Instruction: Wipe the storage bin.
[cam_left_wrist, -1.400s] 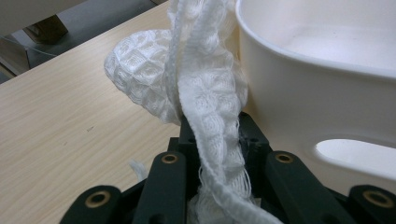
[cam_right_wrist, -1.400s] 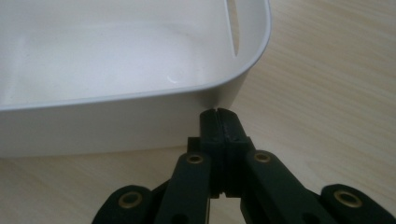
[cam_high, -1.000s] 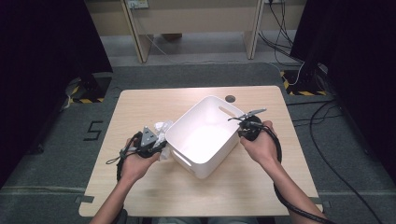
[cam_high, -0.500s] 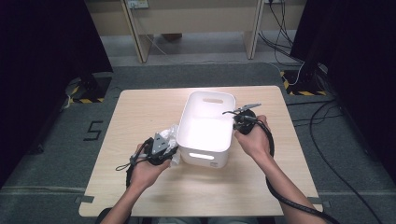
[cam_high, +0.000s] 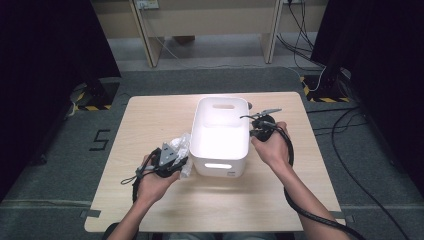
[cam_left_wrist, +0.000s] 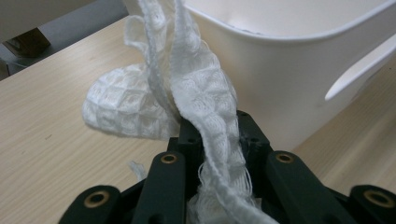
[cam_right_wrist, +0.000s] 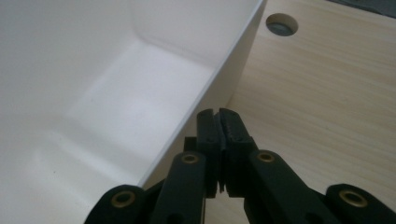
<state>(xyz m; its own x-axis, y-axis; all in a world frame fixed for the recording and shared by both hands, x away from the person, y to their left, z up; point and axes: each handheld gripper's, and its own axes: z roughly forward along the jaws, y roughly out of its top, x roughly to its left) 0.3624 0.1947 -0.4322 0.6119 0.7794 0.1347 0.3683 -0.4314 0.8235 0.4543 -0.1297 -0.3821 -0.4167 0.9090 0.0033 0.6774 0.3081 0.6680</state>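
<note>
A white plastic bin (cam_high: 220, 102) stands mid-table, its long side running away from me. My left gripper (cam_high: 172, 161) lies at the bin's near left corner, shut on a white knitted cloth (cam_high: 182, 145). In the left gripper view the cloth (cam_left_wrist: 196, 88) rises out of the jaws (cam_left_wrist: 217, 128) beside the bin wall (cam_left_wrist: 280, 84). My right gripper (cam_high: 253, 131) sits at the bin's right rim. Its jaws (cam_right_wrist: 218, 116) have just been opening and stand a narrow slit apart just outside the bin wall (cam_right_wrist: 219, 74), nothing between them.
The wooden table (cam_high: 150, 115) has bare room on the left, right and near side. A round cable hole (cam_right_wrist: 281, 23) lies past the bin's far right corner. Cables trail from both grippers. Dark floor and desk legs lie beyond the table.
The bin has been turned from a diagonal to square with the table. My left gripper and its cloth have shifted right toward the bin's near corner.
</note>
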